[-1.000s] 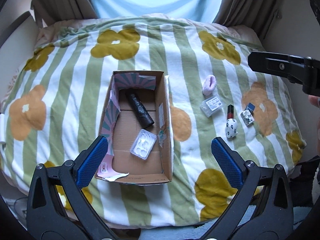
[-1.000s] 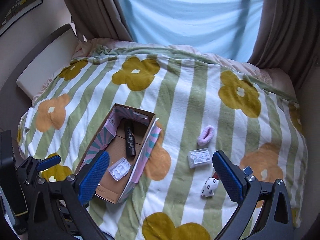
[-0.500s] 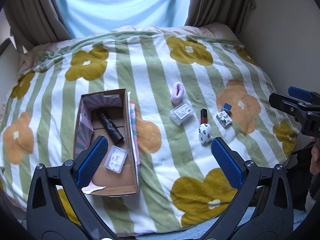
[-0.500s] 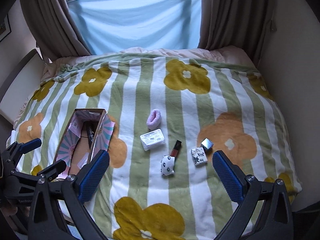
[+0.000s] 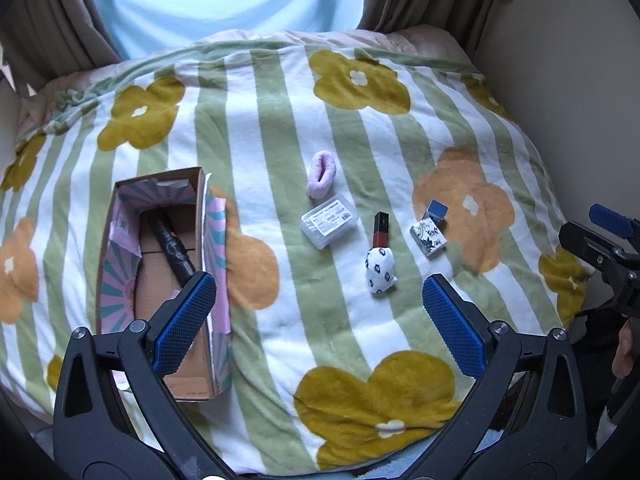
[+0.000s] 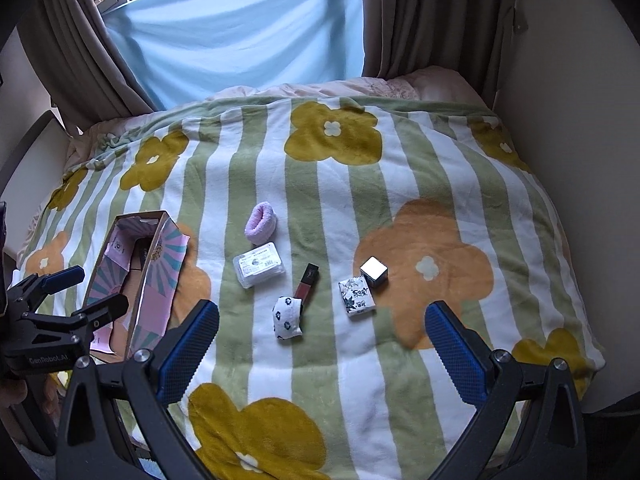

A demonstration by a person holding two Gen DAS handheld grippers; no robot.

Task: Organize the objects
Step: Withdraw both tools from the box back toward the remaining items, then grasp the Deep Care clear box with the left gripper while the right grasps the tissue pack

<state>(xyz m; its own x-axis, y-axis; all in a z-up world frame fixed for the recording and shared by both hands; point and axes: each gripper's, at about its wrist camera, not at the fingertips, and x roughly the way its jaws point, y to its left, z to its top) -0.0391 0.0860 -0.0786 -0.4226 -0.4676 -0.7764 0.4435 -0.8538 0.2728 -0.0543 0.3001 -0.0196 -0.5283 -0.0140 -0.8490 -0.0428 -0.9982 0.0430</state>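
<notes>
Cardboard box [image 5: 160, 280] sitting far left on the blanket [image 5: 280, 320]. Loose items lying right of it; lipstick [image 6: 306, 280] pointing away, long axis front-to-back. Right gripper [image 6: 320, 344] hovering nearer, left gripper [image 5: 320, 312] alongside; both spread wide, carrying nothing.

left wrist: above blanket [image 5: 280, 128], downward | right wrist: same, rightward | shared: blanket

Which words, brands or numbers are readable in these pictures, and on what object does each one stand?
"GenRobot.AI": on the black left gripper, seen in the right wrist view.
Clear plastic case: printed label, too small to read.
White patterned box: dark marks, unreadable.
Open cardboard box: small stickers, too blurred.
</notes>
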